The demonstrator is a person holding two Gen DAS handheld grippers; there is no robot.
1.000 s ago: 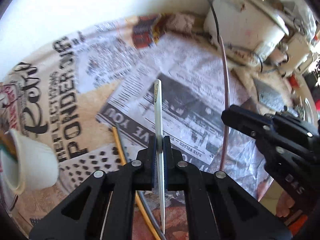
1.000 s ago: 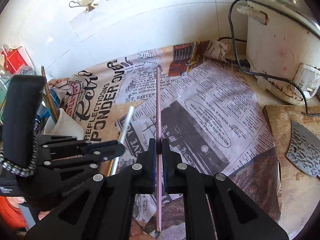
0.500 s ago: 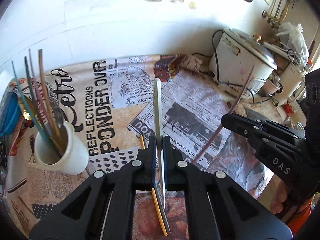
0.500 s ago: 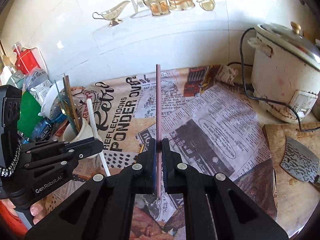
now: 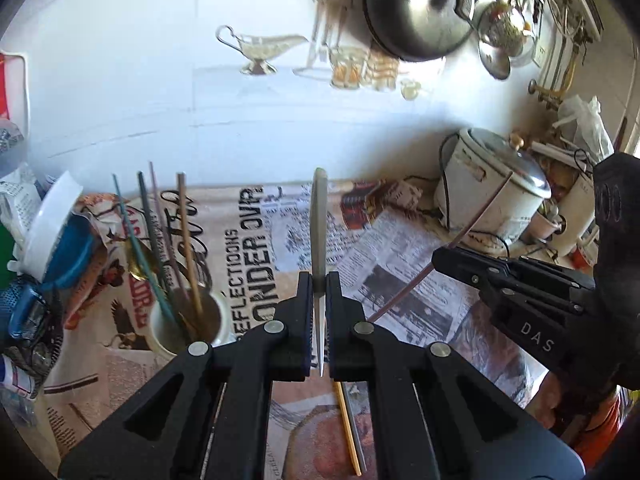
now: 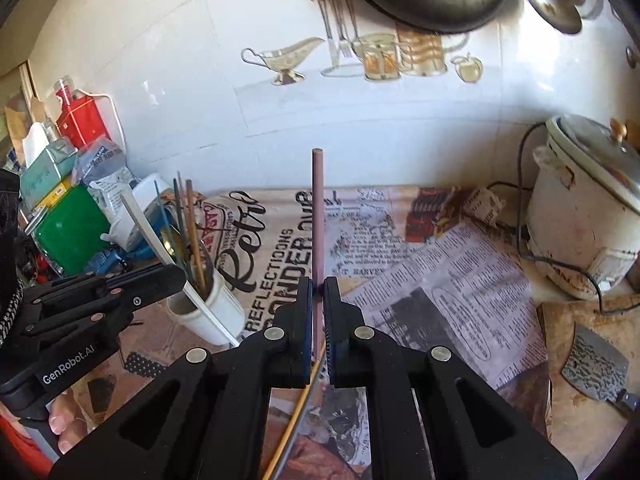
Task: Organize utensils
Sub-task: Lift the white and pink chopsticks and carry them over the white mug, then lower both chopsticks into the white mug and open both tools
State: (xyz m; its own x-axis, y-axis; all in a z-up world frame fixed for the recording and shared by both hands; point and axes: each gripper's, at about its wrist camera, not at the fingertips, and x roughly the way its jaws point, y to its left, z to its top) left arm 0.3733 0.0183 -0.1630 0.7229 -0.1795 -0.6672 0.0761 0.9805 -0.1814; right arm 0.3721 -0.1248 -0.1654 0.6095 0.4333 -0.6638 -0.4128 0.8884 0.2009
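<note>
Left tongs (image 5: 319, 312) clamped on white stick (image 5: 319, 224); right tongs (image 6: 318, 312) clamped on pink stick (image 6: 318, 216). Risk: crowded cup (image 5: 188, 328), lower left, tips if stick jabs rim.

White chopstick (image 5: 319, 232), mauve chopstick (image 6: 318, 224), cream cup (image 5: 188, 324), b/w newsprint (image 6: 452, 296), yellow stick (image 5: 347, 426).

The premises were a domestic kitchen. The wall tiles (image 6: 360, 112) carried printed tableware motifs, including a gravy boat and cutlery. A dark pan (image 5: 416, 12) and ladles hung on the wall. A worn white rice cooker (image 6: 588, 208) stood plugged in on the worktop (image 6: 448, 280), which was lined with newspaper. A cleaver (image 6: 596, 364) lay on a wooden board, and a white cup (image 5: 188, 324) held chopsticks.
</note>
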